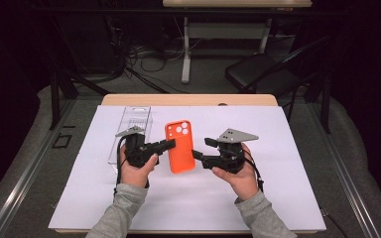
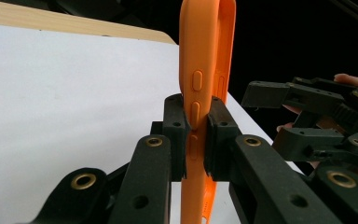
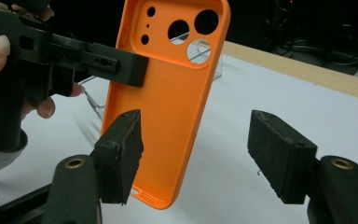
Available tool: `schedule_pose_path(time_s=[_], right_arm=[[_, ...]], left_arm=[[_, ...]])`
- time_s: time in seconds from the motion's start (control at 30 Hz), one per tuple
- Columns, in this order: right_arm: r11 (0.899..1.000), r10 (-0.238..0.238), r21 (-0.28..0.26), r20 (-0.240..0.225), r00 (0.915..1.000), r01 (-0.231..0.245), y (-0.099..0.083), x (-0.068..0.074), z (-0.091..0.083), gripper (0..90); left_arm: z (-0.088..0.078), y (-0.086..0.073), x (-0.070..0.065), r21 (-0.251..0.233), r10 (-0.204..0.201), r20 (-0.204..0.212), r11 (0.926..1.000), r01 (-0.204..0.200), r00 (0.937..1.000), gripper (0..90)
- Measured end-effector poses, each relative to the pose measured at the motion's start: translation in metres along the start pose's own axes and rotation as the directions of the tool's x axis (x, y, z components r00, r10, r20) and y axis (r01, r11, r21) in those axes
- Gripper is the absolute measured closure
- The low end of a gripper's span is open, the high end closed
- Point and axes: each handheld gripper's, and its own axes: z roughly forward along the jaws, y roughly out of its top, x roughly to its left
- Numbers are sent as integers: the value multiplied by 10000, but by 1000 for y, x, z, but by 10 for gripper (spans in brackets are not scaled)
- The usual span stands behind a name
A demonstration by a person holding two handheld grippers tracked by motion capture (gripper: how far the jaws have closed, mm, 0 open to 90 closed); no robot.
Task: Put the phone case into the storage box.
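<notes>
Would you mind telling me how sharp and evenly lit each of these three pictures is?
High view: white table cover evenly bright, surroundings nearly black, orange phone case fairly sharp. Left gripper view: the case's edge crisp, nearest jaw parts soft, the cover almost washed out. Right gripper view: the case's textured inside sharp, the near pads slightly blurred.

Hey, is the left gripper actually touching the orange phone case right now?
Touching. The left gripper view shows the left gripper with both pads pressed against the side edge of the case, no gap on either side.
</notes>
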Motion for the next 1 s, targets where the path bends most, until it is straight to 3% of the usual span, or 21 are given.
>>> schedule_pose_path(time_s=[0.47, 0.6, 0.7, 1.0], right_arm=[[9986, 403, 373, -546, 9977, -383, -1, -1, -1, 353], [9964, 603, 632, -592, 9964, -565, -2, -3, -2, 385], [9925, 1080, 648, -756, 9913, -1032, -3, -7, -3, 420], [9895, 1325, 730, -1076, 9853, -1251, -3, -10, -5, 492]], left_arm=[[2, -5, -6, 12, 96, 254, 10000, -96, 9996, 814], [2, -7, -9, 7, 146, 354, 9999, -146, 9993, 814], [2, -8, -10, -2, 180, 381, 9998, -180, 9991, 814], [3, -12, -12, 10, 270, 528, 9996, -271, 9982, 814]])
